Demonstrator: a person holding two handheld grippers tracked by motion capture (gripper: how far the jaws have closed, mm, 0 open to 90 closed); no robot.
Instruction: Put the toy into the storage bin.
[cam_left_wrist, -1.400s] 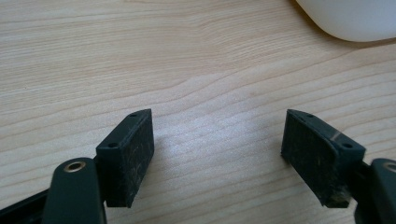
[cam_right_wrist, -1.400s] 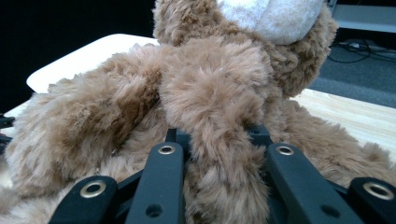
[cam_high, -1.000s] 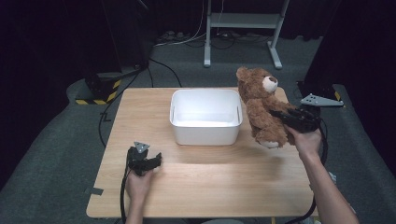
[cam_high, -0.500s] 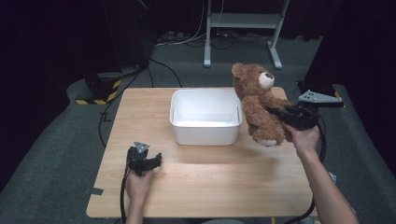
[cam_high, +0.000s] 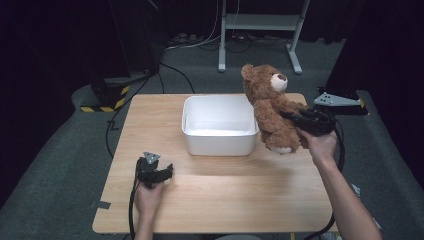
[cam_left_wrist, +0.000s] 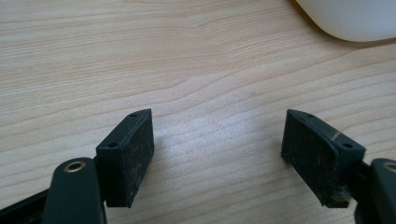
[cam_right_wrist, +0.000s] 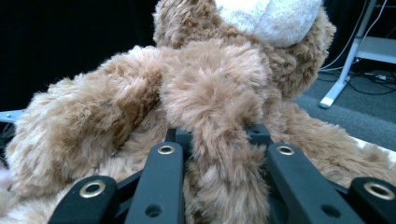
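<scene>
Right tongs (cam_high: 295, 118) clamped on teddy bear (cam_high: 270, 107) arm, left tongs (cam_left_wrist: 217, 151) wide apart over table (cam_left_wrist: 196, 84)

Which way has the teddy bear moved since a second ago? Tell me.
Yes. The teddy bear, clamped in the right hand-held gripper, has shifted up and left, toward the white tub, now overlapping its right rim.

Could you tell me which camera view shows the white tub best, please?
The high view: the whole white tub sits mid-table, its open inside visible, beside the teddy bear. The left gripper view catches just a rounded bottom corner.
</scene>
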